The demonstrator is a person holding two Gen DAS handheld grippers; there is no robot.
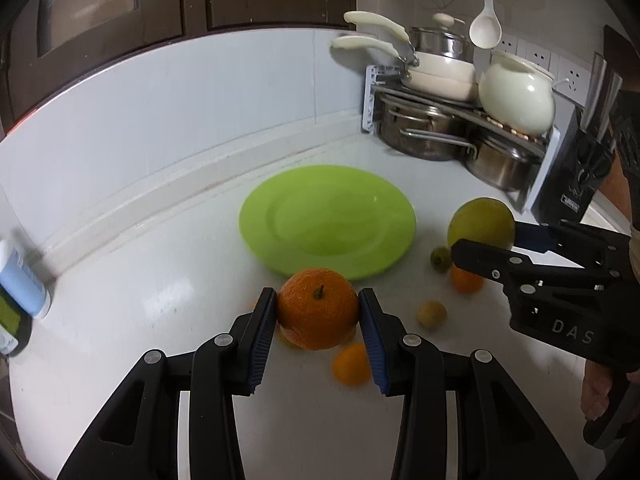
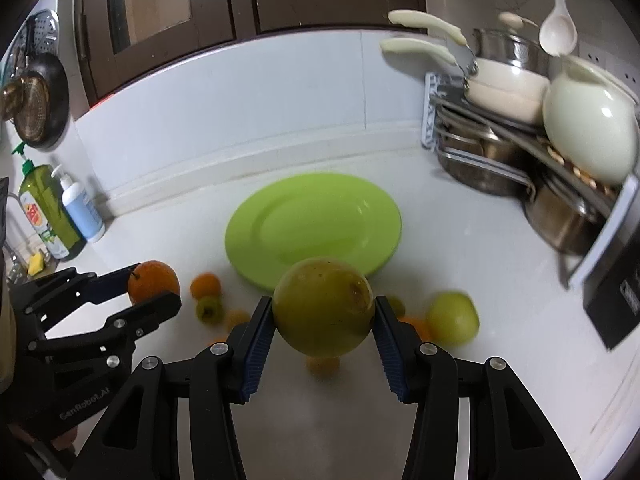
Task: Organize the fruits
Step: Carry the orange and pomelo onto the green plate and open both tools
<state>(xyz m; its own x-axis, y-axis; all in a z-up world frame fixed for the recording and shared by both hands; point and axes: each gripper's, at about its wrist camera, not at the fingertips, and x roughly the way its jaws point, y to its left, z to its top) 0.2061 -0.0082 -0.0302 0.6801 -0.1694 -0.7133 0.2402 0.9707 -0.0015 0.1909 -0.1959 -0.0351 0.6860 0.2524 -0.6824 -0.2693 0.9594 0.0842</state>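
My left gripper [image 1: 318, 312] is shut on a large orange [image 1: 318, 308] and holds it above the white counter, just in front of the empty green plate [image 1: 328, 220]. My right gripper [image 2: 324, 320] is shut on a big yellow-green fruit [image 2: 324, 308], also lifted in front of the plate [image 2: 314, 224]. In the left wrist view the right gripper [image 1: 486, 246] holds that fruit [image 1: 480, 224] to the plate's right. In the right wrist view the left gripper [image 2: 154, 290] with the orange [image 2: 154, 280] is at the left.
Loose fruit lies on the counter: small oranges [image 1: 352, 364] [image 2: 205, 285], small green fruits [image 1: 440, 258] [image 2: 208, 309], a yellow-green apple [image 2: 452, 318]. A pot rack [image 1: 460, 136] stands back right. Soap bottles [image 2: 60, 212] stand at the left wall.
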